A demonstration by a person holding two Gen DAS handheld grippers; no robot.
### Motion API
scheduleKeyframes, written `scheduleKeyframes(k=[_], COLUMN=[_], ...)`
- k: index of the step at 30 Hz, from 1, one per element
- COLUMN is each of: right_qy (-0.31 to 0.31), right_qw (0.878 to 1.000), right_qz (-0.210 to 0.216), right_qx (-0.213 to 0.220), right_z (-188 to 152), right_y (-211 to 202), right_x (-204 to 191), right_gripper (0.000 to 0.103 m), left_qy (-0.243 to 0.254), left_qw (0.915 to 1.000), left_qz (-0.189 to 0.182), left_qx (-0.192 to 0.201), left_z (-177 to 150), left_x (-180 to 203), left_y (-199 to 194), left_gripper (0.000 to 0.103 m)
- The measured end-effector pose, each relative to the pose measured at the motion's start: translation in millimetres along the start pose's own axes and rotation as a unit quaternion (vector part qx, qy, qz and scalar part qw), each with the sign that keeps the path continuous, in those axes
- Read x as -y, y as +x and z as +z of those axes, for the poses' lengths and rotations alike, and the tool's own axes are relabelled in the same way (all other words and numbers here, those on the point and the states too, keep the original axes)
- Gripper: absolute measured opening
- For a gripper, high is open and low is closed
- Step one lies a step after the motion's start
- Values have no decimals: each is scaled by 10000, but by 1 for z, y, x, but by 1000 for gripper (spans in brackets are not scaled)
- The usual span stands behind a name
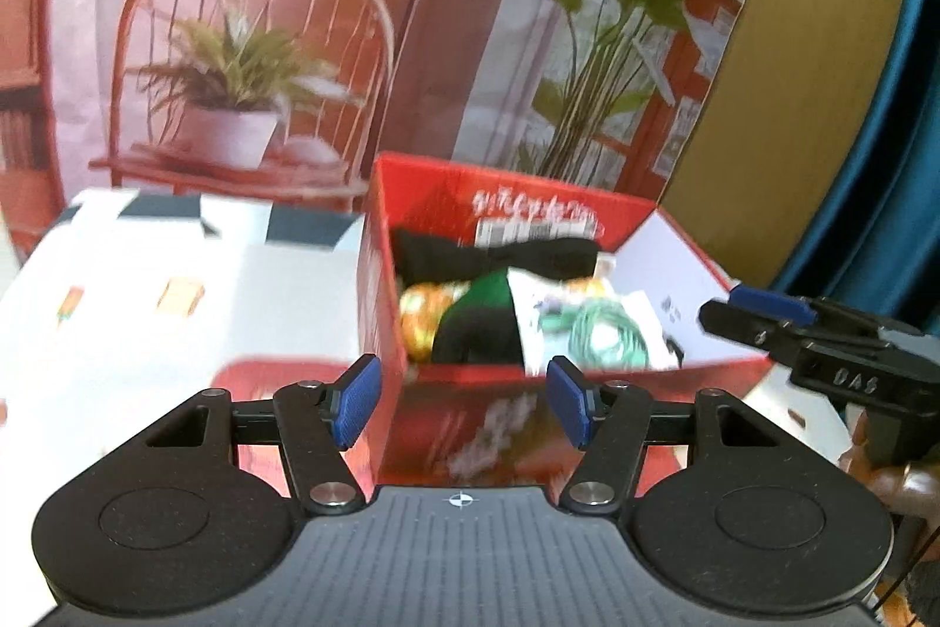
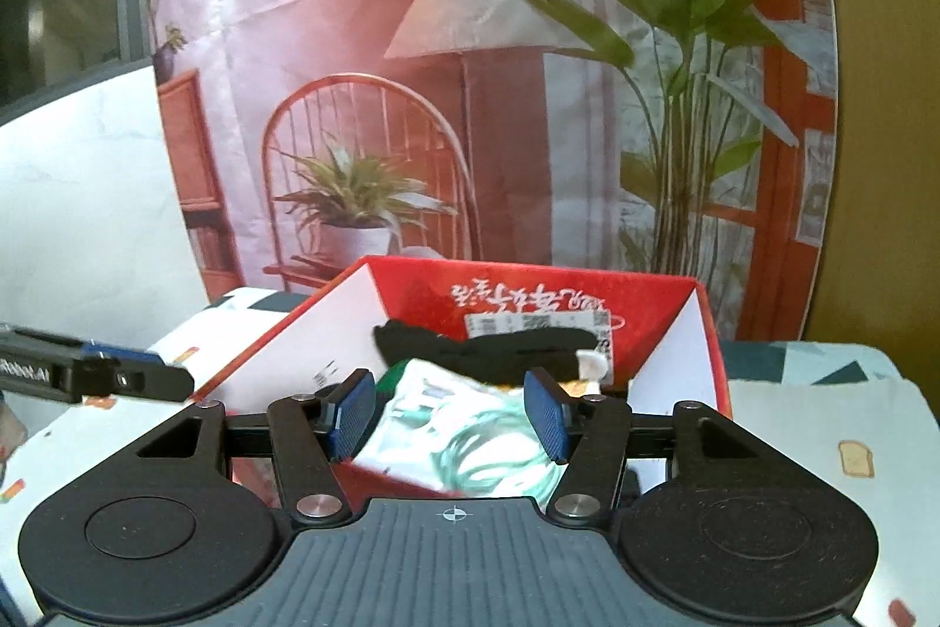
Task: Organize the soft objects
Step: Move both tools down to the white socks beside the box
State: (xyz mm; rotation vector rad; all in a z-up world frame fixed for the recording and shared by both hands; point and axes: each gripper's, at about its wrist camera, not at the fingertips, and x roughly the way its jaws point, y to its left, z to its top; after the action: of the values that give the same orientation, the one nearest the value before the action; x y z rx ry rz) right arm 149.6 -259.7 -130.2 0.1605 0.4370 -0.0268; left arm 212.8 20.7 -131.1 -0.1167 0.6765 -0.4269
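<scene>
A red cardboard box (image 1: 382, 309) stands open on the table. Inside lie a black cloth (image 1: 499, 254), a green and black soft item (image 1: 479, 318), an orange-gold item (image 1: 423, 315) and a clear bag with a coiled green cord (image 1: 593, 333). My left gripper (image 1: 461, 401) is open and empty just in front of the box's near wall. My right gripper (image 2: 449, 412) is open and empty over the box (image 2: 714, 362), above the bag with the green cord (image 2: 470, 442); the black cloth (image 2: 482, 351) lies behind it. The right gripper also shows at the right of the left wrist view (image 1: 758, 312).
The table has a white cloth with dark and coloured patches (image 1: 147, 309). A printed backdrop of a chair, lamp and plants (image 1: 352, 39) hangs right behind the box. The left gripper's fingers (image 2: 135, 374) reach in from the left of the right wrist view.
</scene>
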Motion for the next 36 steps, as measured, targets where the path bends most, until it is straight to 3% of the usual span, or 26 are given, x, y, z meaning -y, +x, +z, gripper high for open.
scheduleKeyframes(k=[6, 18, 29, 36], right_qy=[-37, 95, 748, 1162], right_qw=[10000, 9996, 9889, 9798], right_qz=[48, -83, -586, -497], right_qx=[-32, -265, -1144, -1550], right_z=[-18, -57, -118, -138], right_y=[-17, -32, -26, -14], right_x=[-1, 11, 46, 53], right_gripper=[53, 53, 53, 48], left_qy=[-317, -453, -499, -358], left_qw=[9991, 9959, 9926, 9932], left_qz=[-10, 264, 386, 448], left_qx=[-295, -739, -1039, -1014], left_z=[-32, -74, -90, -98], left_x=[-10, -12, -15, -12], left_y=[4, 21, 39, 41], left_gripper=[65, 64, 64, 62])
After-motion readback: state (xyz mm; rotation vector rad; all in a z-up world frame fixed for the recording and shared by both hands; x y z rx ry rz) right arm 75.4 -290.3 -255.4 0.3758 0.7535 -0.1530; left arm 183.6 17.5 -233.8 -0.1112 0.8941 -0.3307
